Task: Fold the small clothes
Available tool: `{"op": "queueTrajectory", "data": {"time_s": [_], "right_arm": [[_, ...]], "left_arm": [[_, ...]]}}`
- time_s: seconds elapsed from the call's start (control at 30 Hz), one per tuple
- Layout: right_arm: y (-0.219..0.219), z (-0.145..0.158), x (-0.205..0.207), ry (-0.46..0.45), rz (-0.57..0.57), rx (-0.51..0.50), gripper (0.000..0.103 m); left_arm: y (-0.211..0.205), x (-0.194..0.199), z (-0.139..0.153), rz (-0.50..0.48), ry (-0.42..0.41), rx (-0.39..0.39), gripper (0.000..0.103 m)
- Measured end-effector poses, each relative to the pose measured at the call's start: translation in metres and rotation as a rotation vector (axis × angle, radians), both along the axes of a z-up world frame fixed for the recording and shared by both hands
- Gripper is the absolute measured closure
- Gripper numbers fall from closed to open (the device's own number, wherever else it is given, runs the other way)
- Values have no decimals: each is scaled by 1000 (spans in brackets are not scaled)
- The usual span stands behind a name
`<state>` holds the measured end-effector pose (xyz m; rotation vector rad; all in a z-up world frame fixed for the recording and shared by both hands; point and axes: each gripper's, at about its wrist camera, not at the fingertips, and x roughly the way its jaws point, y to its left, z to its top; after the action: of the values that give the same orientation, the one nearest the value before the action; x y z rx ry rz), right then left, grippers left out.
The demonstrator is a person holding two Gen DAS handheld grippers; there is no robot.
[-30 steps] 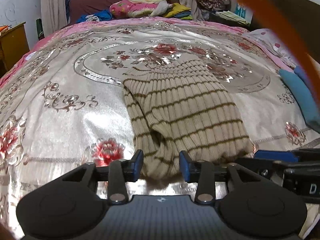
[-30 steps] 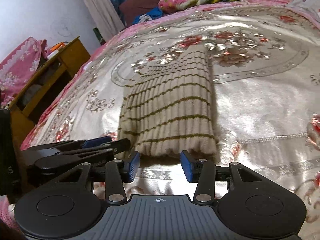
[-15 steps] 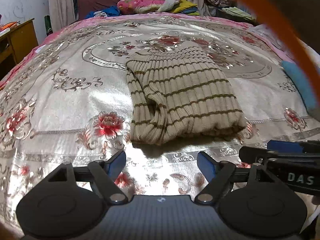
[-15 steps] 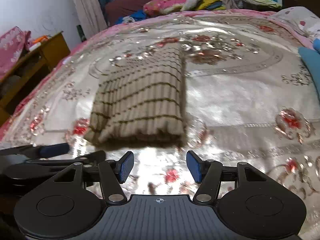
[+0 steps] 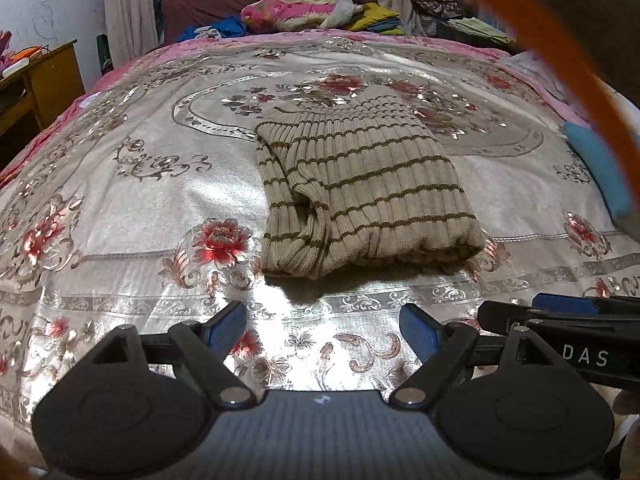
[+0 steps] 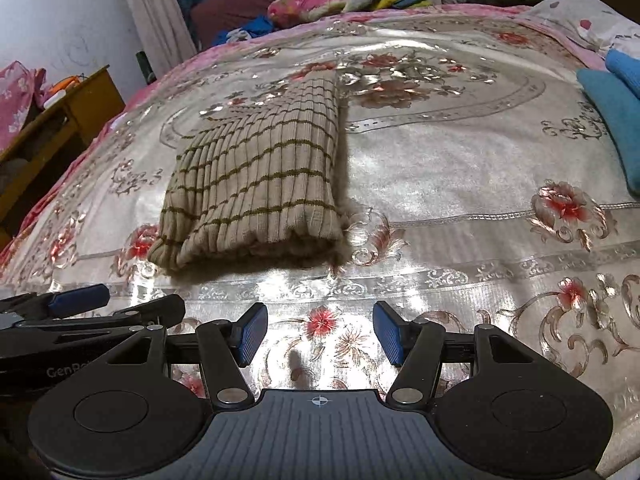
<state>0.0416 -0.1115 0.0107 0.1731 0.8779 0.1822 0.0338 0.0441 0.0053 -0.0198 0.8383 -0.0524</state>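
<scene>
Lying folded into a compact rectangle at the middle of the floral satin bedspread (image 5: 120, 216), the beige striped knit top (image 5: 360, 192) sits just beyond both tools, touched by neither. The left hand-held gripper (image 5: 322, 326) has its jaws opening wide with nothing between them, only bare bedspread; the right hand-held gripper (image 6: 320, 338) stands released too, its blue pads apart over the cloth near the sweater's near edge. Judging from the neat bundle, this fold looks finished and let go, so the next move probably calls for setting the piece aside or reaching for another garment. To the right lies a blue folded garment (image 6: 612, 120), possibly already done. At the far end a heap of bright bedding and clothes (image 5: 316, 8) rests against a dark headboard (image 5: 200, 4), and a wooden side table (image 6: 60, 120) stands at the left. An orange strap (image 5: 560, 60) crosses the left view, blurred; nothing on the bedspread blocks the top.
</scene>
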Motion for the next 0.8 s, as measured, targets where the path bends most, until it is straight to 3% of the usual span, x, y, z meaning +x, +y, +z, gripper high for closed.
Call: {"op": "queueTrajectory", "data": {"time_s": [0.8], "right_arm": [[-2, 1, -4, -7, -5, 14, 45]], "left_arm": [[-1, -8, 5, 19, -55, 12, 10]]}}
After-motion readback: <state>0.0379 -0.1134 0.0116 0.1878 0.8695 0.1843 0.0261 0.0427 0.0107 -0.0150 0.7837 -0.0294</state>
